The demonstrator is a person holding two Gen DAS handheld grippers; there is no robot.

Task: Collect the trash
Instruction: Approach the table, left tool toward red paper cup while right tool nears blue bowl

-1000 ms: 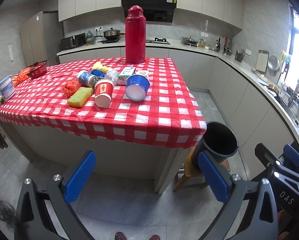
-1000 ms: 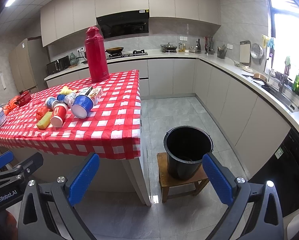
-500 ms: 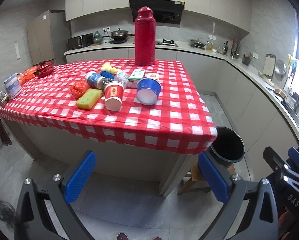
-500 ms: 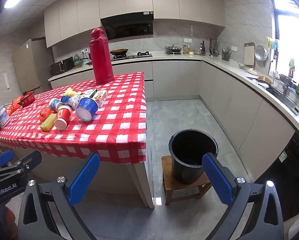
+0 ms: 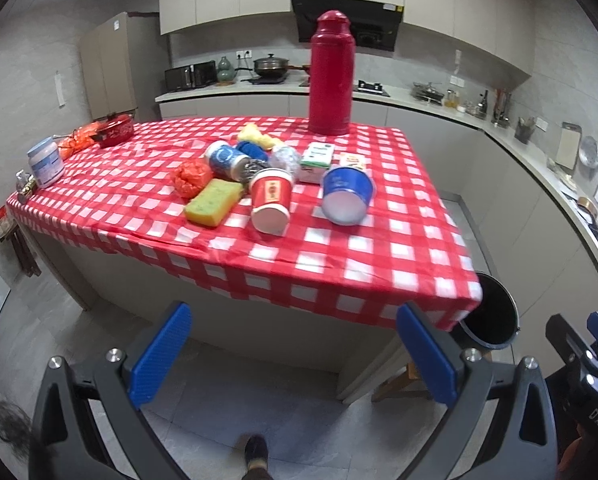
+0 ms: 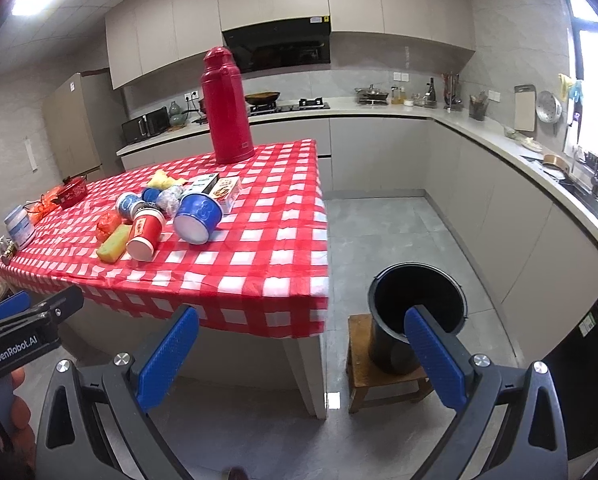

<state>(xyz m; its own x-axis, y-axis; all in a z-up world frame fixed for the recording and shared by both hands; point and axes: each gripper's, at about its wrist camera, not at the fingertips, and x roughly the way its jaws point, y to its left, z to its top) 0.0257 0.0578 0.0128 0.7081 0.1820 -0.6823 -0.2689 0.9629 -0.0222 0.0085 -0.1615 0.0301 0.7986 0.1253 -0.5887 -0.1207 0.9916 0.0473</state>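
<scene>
Trash lies in a cluster on the red-checked table (image 5: 379, 248): a red paper cup (image 5: 270, 201) on its side, a blue bowl (image 5: 347, 195) tipped over, a yellow-green sponge (image 5: 214, 202), an orange wad (image 5: 191, 178), a blue can (image 5: 226, 159) and small cartons (image 5: 317, 157). The same red cup (image 6: 145, 231) and blue bowl (image 6: 198, 216) show in the right wrist view. A black bucket (image 6: 417, 312) stands on a wooden stool (image 6: 361, 360) right of the table. My left gripper (image 5: 295, 356) and right gripper (image 6: 301, 360) are both open and empty, held below and short of the table's front edge.
A tall red thermos (image 5: 331, 74) stands at the table's far side. A white jar (image 5: 45, 162) and a red pot (image 5: 115, 130) sit at the far left. Kitchen counters (image 6: 499, 148) run along the back and right walls. A shoe tip (image 5: 255, 450) shows on the grey floor.
Both grippers have risen and drawn closer to the table. The trash now looks larger in the left wrist view, and the bucket has slipped partly behind the table corner.
</scene>
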